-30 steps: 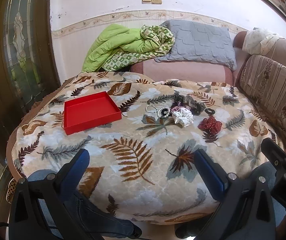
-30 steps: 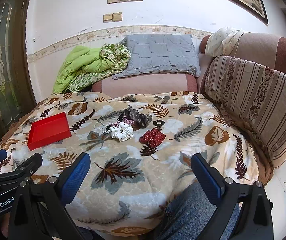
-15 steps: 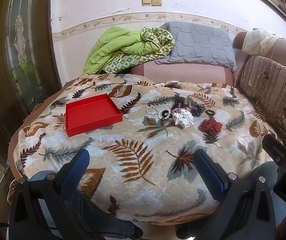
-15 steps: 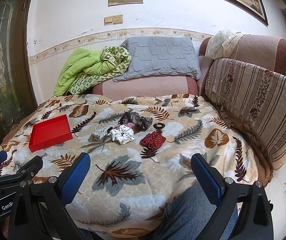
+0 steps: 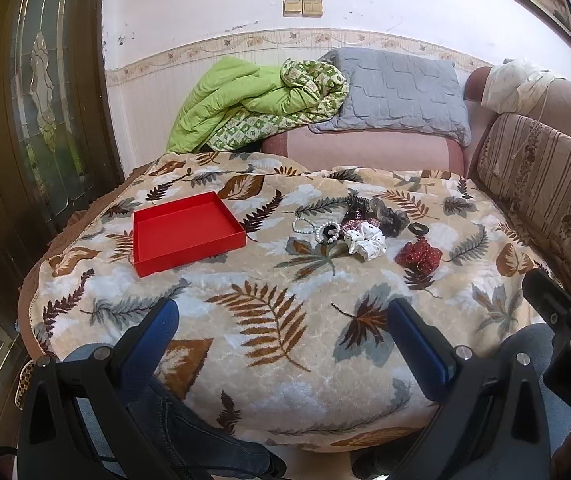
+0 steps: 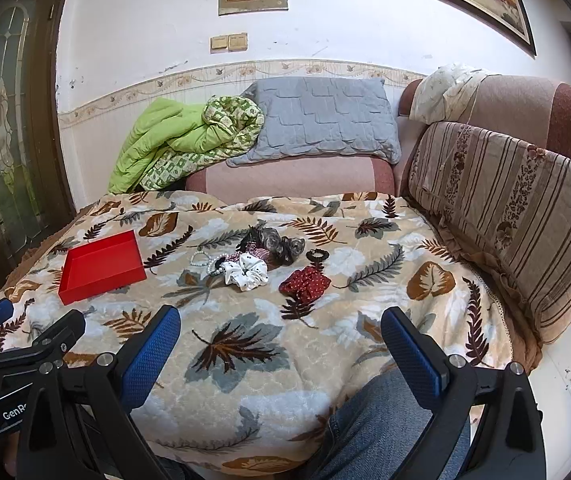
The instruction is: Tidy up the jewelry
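The left claw (image 5: 281,332) is wide apart and holds nothing. It hangs over the near edge of a leaf-print blanket (image 5: 269,320). The right claw (image 6: 281,340) is spread wide too, with nothing between its blue pads (image 6: 149,356).

A red tray (image 5: 183,232) sits on the left part of the blanket. Only its red floor shows inside. To its right, well apart from the tray, lies a small heap of jewelry and hair things. Nearest the tray is a white bead bracelet (image 5: 305,225), and just beside it is a second bead bracelet with a dark ring (image 5: 328,233) in it. A white scrunchie (image 5: 365,242) touches that one. Behind the white scrunchie is a pink sparkly band (image 5: 355,224) and a gray scrunchie (image 5: 389,216) — they are bunched so close that I cannot tell where each one ends. A black hair tie (image 5: 418,229) lies a bit to the right. A red dotted scrunchie (image 5: 419,256) lies alone, closest to the right claw.

From the right wrist camera the same things show: the red tray (image 6: 101,266), the white scrunchie (image 6: 245,274) and the red dotted scrunchie (image 6: 305,285).

At the back, a green quilt (image 5: 245,108) and a gray pillow (image 5: 397,92) lean on the sofa — a striped cushion (image 6: 505,208) stands on the right.
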### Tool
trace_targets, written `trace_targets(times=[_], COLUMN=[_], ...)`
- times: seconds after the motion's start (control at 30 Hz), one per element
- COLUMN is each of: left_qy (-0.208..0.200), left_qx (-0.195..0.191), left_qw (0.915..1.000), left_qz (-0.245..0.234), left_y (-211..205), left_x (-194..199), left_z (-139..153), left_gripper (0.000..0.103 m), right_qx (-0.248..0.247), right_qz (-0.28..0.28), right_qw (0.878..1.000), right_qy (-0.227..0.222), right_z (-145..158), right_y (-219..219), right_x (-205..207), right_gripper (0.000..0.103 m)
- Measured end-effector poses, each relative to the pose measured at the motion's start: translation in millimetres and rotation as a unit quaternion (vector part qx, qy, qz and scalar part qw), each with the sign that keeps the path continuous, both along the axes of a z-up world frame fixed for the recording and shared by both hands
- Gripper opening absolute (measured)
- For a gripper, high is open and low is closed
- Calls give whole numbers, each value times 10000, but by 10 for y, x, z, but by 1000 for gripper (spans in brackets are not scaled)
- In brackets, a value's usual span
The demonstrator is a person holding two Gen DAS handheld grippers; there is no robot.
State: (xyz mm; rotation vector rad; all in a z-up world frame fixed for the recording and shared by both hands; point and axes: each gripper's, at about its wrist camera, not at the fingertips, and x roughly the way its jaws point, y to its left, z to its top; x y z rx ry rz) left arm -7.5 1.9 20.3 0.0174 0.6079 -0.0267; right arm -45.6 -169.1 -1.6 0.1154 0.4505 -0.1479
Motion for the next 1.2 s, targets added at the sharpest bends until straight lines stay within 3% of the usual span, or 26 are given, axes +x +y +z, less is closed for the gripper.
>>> trace_targets(times=[0.23,0.4,1.2], left_qy=[-104,128,335], left_qx=[398,324,276], left_qw=[9991,9994,9991], left_qz=[34,25,25], left_y=[-4,10,-3], left_x=[-22,0,11], left_z=[-6,-1,0], left_gripper=[103,103,103], right_qx=[-13,-10,-18], right_qz=[7,-7,0], right_qw=[10000,10000,10000], right_qy=[-7,-11,-43], right_z=[6,8,27], right_y=[1,4,8], right_x=[-14,-16,-46], right_gripper=[102,102,102])
